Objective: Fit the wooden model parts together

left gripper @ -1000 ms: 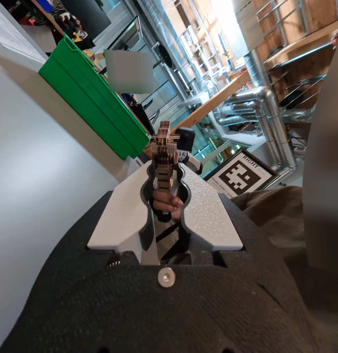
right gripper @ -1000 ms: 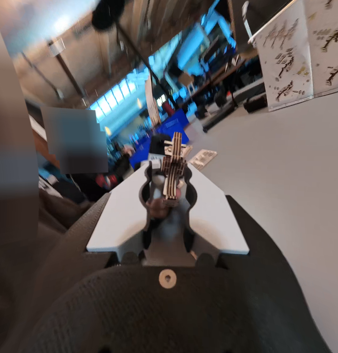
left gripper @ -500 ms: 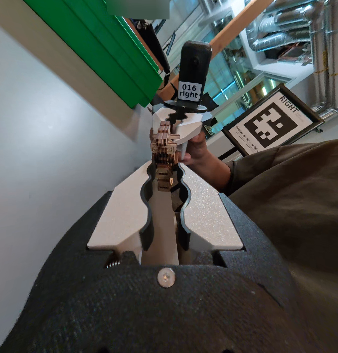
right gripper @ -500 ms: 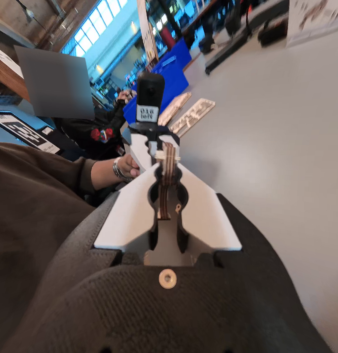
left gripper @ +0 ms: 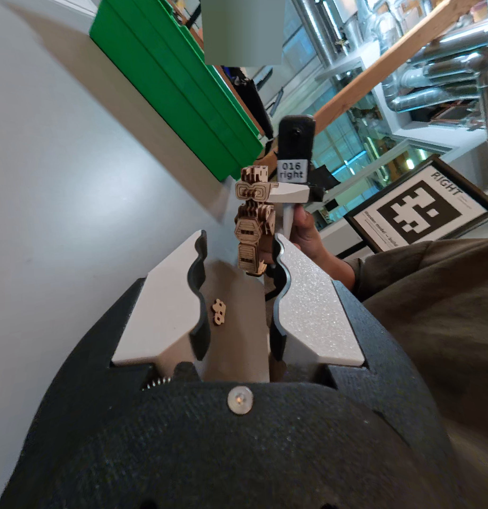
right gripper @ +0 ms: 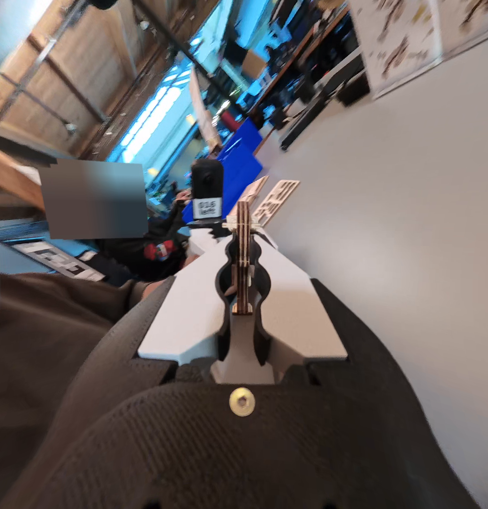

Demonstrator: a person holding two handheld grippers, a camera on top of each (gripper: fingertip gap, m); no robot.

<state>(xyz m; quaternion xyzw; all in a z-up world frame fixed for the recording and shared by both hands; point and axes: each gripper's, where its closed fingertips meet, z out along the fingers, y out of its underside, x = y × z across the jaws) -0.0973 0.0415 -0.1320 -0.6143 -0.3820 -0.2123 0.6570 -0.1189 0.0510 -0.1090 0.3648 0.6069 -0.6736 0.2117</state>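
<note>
The left gripper point(left gripper: 238, 248) stands wide open with nothing between its fingers point(left gripper: 165, 297); the model point(left gripper: 251, 220) hangs just past its tips, closer to the right finger, and whether it touches that finger cannot be told. The right gripper point(right gripper: 241, 248) is closed on the model point(right gripper: 242, 259), whose layered wooden edge runs upright between its fingers point(right gripper: 198, 303) and sticks out beyond the tips.

In the left wrist view the right gripper point(left gripper: 275, 192) reaches in from the right and pinches the model at its upper, goggle-shaped piece, with a hand point(left gripper: 306, 234) on its handle and a brown sleeve point(left gripper: 416, 303) behind. A small loose part point(left gripper: 218, 315) lies on the grey table point(left gripper: 58, 220), seen through the gap between the left gripper's fingers.

Far left on the table sits a green bin point(left gripper: 176, 82). Far right stands a framed marker sign point(left gripper: 424, 212).

In the right wrist view the left gripper point(right gripper: 209, 234) shows just beyond the model, its camera point(right gripper: 207, 184) upright. Farther off, two cut wooden sheets point(right gripper: 275, 201) lie on the table point(right gripper: 389, 220) near a blue box point(right gripper: 237, 170). The background is blurred.
</note>
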